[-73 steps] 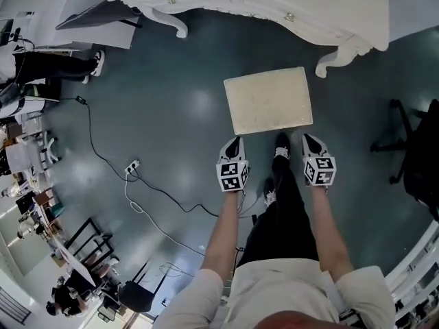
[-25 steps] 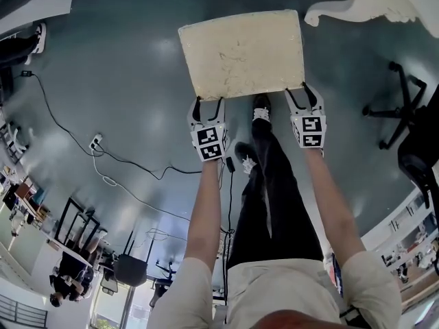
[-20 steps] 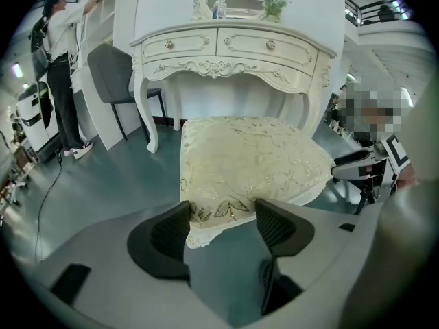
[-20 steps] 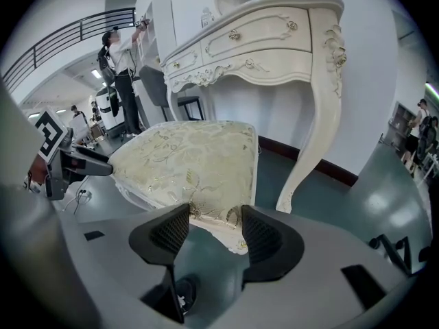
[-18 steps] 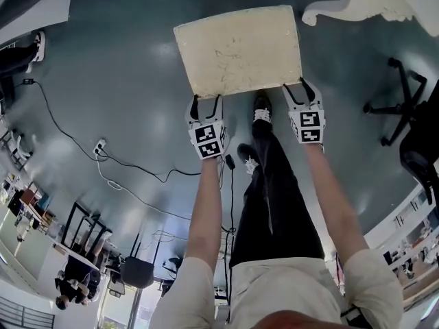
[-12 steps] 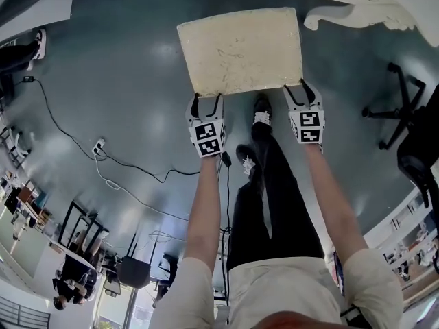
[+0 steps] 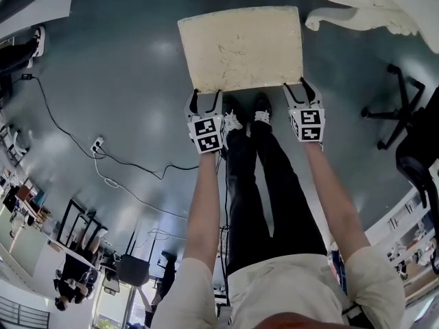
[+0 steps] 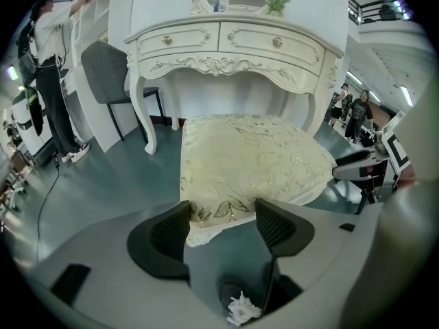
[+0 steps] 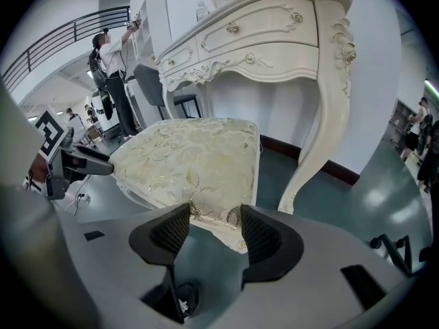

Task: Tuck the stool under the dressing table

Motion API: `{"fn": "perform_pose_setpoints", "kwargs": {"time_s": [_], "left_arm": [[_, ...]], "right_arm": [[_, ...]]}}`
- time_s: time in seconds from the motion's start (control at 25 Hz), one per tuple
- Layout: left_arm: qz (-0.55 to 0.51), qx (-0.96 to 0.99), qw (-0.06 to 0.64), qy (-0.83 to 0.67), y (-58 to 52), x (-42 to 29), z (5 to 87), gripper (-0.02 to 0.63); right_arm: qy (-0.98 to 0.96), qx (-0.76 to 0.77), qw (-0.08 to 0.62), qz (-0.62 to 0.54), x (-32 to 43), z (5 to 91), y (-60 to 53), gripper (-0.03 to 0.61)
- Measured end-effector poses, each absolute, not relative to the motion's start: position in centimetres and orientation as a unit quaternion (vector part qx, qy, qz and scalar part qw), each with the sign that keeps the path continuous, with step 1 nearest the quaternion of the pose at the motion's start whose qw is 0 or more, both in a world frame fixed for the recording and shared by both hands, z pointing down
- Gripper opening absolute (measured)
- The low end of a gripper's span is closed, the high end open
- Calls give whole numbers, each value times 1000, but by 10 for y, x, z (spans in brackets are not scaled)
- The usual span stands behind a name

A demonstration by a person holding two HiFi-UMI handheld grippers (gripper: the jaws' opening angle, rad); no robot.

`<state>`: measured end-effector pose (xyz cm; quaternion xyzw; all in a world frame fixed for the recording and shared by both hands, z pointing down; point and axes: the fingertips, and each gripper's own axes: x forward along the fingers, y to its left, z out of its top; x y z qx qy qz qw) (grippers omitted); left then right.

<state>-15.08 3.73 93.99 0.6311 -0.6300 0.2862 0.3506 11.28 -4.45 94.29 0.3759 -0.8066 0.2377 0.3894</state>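
The stool [image 7: 240, 46] has a cream cushion with a gold leaf pattern and stands on the dark floor just in front of me. The white carved dressing table [image 7: 370, 5] shows at the top right of the head view. In the left gripper view the dressing table [image 8: 233, 46] rises straight behind the stool [image 8: 247, 163]. My left gripper [image 7: 207, 96] is open at the stool's near left edge, with the cushion's trim between its tips [image 8: 221, 218]. At the near right corner my right gripper [image 7: 300, 86] is open too, the corner between its jaws [image 9: 216, 228].
A black office chair [image 7: 405, 115] stands to the right. A cable and power strip [image 7: 96, 142] lie on the floor to the left. My feet [image 7: 243, 118] are just behind the stool. A grey chair [image 8: 110, 67] and a person [image 8: 48, 81] are left of the table.
Since 2.9 s ago both grippers have opened and come up against the stool's near edge. In the last second my left foot has stepped up beside the right one.
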Motion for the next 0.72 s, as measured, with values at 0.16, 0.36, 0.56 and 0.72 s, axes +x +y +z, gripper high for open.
{"fn": "perform_pose_setpoints", "kwargs": {"time_s": [0.16, 0.36, 0.56, 0.72], "left_arm": [[287, 632, 347, -631, 30, -153, 938, 311], [291, 635, 345, -627, 27, -155, 934, 311], [290, 635, 341, -630, 12, -161, 935, 311], [291, 634, 345, -628, -1, -165, 936, 311]], "right_arm": [[-807, 381, 384, 235, 111, 941, -49, 250], [-805, 390, 379, 238, 110, 936, -48, 250], [-806, 395, 373, 236, 105, 938, -64, 250], [-805, 394, 374, 238, 100, 938, -77, 250]]}}
